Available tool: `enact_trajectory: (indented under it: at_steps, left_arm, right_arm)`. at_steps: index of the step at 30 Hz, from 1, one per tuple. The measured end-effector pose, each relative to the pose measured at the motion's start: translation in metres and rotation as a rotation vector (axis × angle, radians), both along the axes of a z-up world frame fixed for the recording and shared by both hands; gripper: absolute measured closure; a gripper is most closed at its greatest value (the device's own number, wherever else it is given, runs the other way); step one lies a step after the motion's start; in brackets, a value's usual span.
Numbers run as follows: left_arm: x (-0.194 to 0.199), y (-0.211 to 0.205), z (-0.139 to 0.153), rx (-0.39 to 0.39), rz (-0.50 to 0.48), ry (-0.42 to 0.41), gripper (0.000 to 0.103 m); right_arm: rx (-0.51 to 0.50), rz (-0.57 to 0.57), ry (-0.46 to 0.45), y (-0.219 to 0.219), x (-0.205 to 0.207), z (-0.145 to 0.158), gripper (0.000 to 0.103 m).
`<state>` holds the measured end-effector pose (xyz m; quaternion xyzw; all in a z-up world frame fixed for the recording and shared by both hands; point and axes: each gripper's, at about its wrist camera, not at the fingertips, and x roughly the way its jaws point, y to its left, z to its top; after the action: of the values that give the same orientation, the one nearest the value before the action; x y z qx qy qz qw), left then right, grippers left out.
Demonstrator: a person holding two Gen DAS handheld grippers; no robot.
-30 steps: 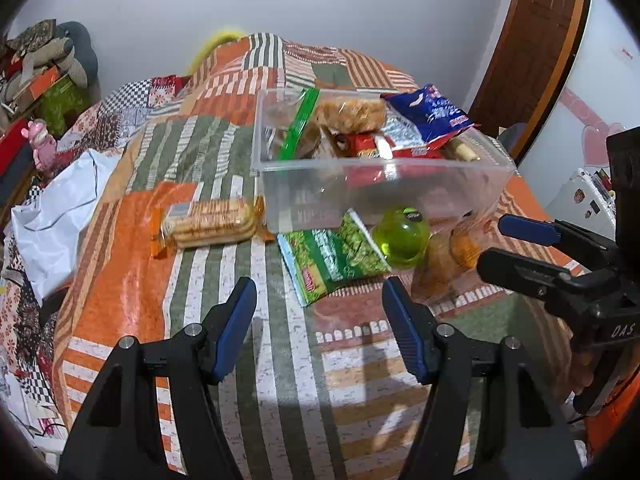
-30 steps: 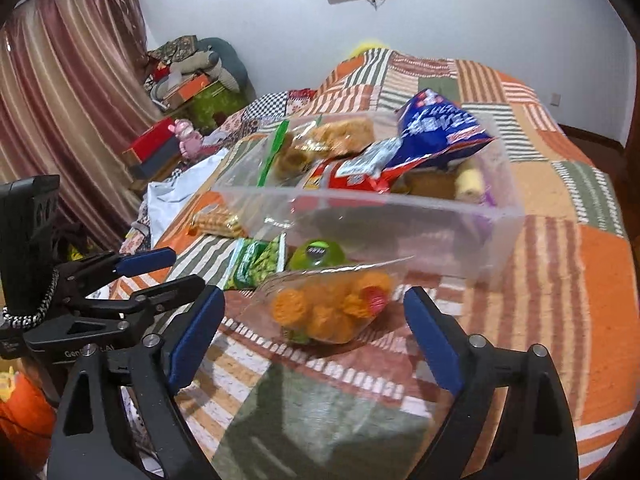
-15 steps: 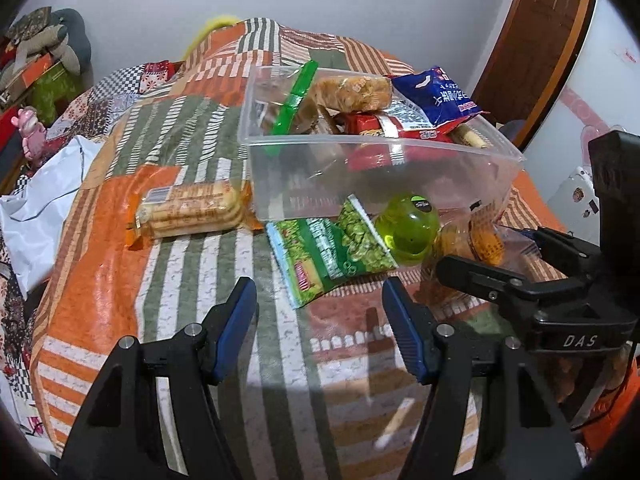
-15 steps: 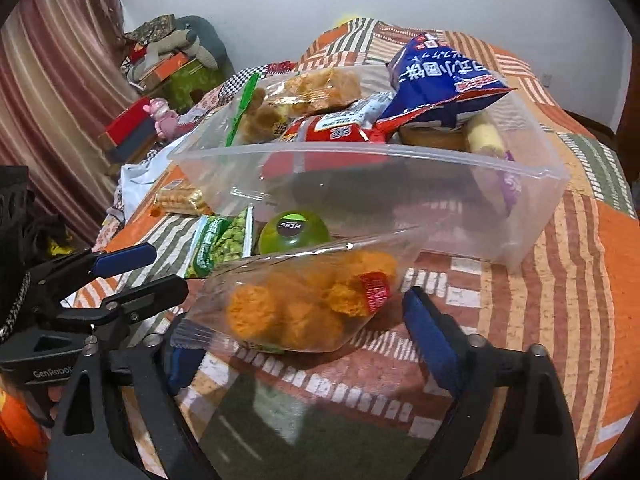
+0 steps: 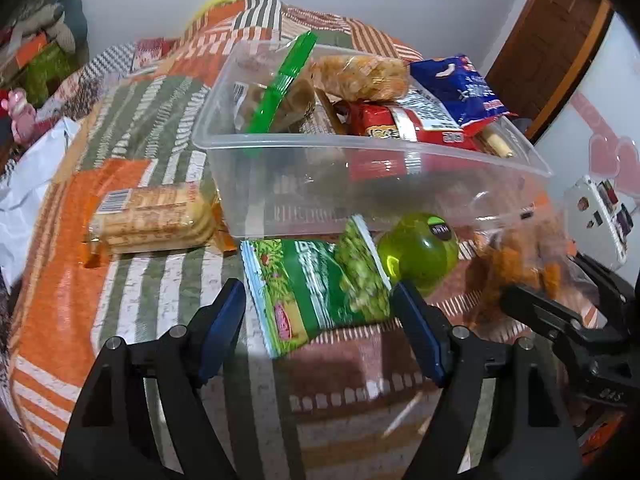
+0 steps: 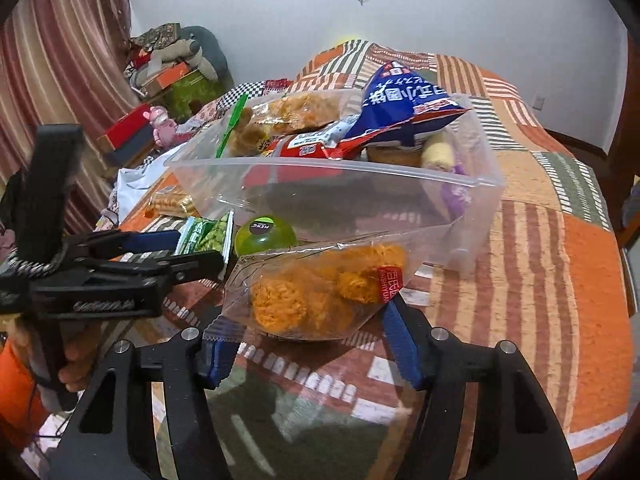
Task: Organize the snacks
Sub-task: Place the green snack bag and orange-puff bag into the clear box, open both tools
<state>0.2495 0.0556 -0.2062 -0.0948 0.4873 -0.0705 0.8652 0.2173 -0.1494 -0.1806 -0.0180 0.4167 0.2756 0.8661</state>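
A clear plastic bin [image 5: 360, 168] on the patchwork bedspread holds several snack packs, among them a blue bag [image 5: 460, 88] and a red pack [image 5: 400, 124]. In front of it lie a biscuit pack [image 5: 156, 216], a green pea bag [image 5: 320, 284] and a green round pot [image 5: 418, 250]. My left gripper [image 5: 320, 334] is open, its fingers on either side of the green pea bag's near end. My right gripper [image 6: 308, 344] is open around a clear bag of orange puffs [image 6: 320, 288], which lies between its fingers. The bin [image 6: 340, 196] also shows in the right wrist view.
The bed's left edge drops to white cloth [image 5: 24, 184] and piled clutter [image 6: 168, 72]. A striped curtain [image 6: 60, 60] hangs at the left. A wooden door [image 5: 548, 48] and a white appliance [image 5: 600, 212] stand to the right.
Both grippers have moved forward toward the snacks. The pea bag now lies between the left fingers and the orange puffs bag between the right fingers. Both remain open.
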Motion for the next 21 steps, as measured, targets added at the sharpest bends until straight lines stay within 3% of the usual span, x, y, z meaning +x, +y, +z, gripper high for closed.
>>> enact_trajectory:
  at_steps: [10,12,14,17,19,21]
  left_arm:
    - [0.008,-0.002,-0.005,0.021,0.009,-0.016,0.028]
    - [0.004,-0.001,-0.005,0.028,0.017,-0.024,0.035]
    - [0.002,0.000,-0.005,0.021,0.016,-0.031,0.054]
    - [-0.001,0.005,-0.005,-0.009,0.005,-0.037,0.073]
    - [-0.005,0.007,-0.002,-0.035,-0.002,-0.041,0.076]
    - [-0.012,0.006,0.004,-0.003,-0.004,-0.068,0.076]
  right_arm:
    - [0.034,-0.004,0.001,-0.006,0.004,0.002,0.043]
    - [0.037,-0.004,0.001,-0.006,0.004,0.002,0.043]
    - [0.038,-0.006,0.000,-0.006,0.003,0.003,0.043]
    - [0.039,-0.008,-0.001,-0.005,0.002,0.003,0.043]
    - [0.039,-0.007,-0.004,-0.005,0.001,0.005,0.043]
    - [0.039,-0.007,-0.012,-0.005,-0.001,0.008,0.043]
